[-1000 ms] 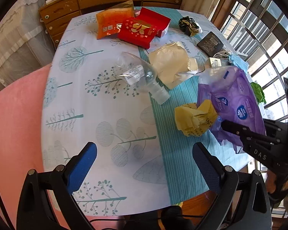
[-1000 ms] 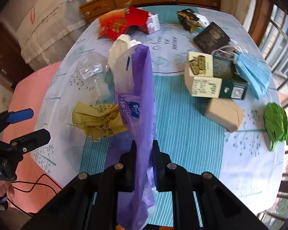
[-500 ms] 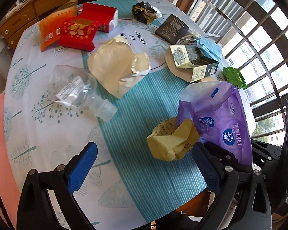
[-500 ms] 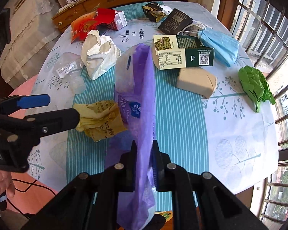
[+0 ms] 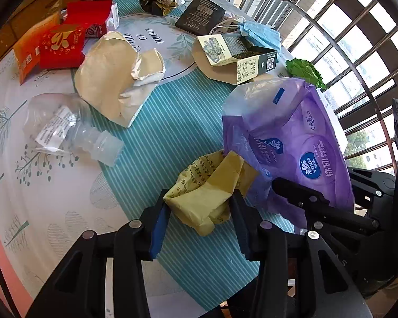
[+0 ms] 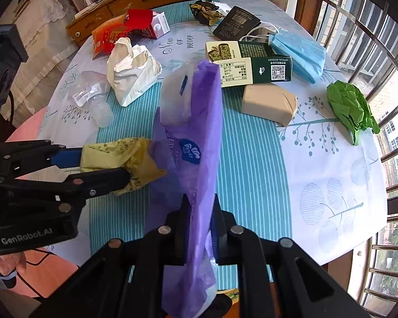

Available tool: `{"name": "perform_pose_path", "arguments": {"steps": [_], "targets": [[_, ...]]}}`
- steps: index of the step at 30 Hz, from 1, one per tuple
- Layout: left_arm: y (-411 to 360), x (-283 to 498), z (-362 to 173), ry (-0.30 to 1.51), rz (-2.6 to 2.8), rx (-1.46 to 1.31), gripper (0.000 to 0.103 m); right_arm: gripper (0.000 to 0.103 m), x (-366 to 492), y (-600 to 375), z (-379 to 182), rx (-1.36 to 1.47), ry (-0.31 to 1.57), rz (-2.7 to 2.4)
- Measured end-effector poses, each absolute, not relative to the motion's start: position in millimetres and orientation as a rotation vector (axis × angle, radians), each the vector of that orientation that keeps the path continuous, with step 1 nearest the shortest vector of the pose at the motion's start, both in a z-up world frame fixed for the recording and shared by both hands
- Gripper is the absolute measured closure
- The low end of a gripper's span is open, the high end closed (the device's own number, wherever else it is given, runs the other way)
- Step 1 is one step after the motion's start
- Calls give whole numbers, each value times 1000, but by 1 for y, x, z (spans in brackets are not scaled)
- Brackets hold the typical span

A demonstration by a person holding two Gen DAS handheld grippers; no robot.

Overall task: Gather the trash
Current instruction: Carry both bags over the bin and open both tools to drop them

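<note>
The left claw (image 5: 199, 213) is closing its jaws around the crumpled yellow wrapper (image 5: 209, 188), which sits between the blue pads (image 5: 158, 225) on the striped part of the desk (image 5: 172, 122). The paper is loose and springy, so the pads may catch only a fold and let the wad drop on the lift.

Just beside the wrapper, touching it, hangs the purple plastic bag (image 6: 196, 137), pinched flat in the clamped right claw (image 6: 199, 212). Its mouth looks nearly shut in the right wrist view; the wrapper could snag on the rim, or a jaw could nip the film along with the paper.

Beyond the wrapper lie a clear crushed bottle (image 5: 74, 129) and a beige paper bag (image 5: 114, 76), and further off a green box (image 5: 238, 55). A wide swing could knock the bottle rolling.
</note>
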State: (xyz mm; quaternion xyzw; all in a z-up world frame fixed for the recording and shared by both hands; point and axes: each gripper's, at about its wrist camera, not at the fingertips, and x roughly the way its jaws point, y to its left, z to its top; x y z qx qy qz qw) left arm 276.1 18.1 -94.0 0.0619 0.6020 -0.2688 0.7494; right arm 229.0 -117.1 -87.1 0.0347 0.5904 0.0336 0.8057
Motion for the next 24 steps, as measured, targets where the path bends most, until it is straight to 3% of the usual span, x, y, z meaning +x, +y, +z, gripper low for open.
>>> {"name": "perform_pose_path", "arguments": {"steps": [13, 24], "targets": [[51, 215, -36, 1190, -408, 142, 61, 90, 211, -131, -52, -17, 1245, 179], [7, 124, 4, 1065, -191, 47, 60, 90, 155, -176, -20, -159, 1158, 366]]}}
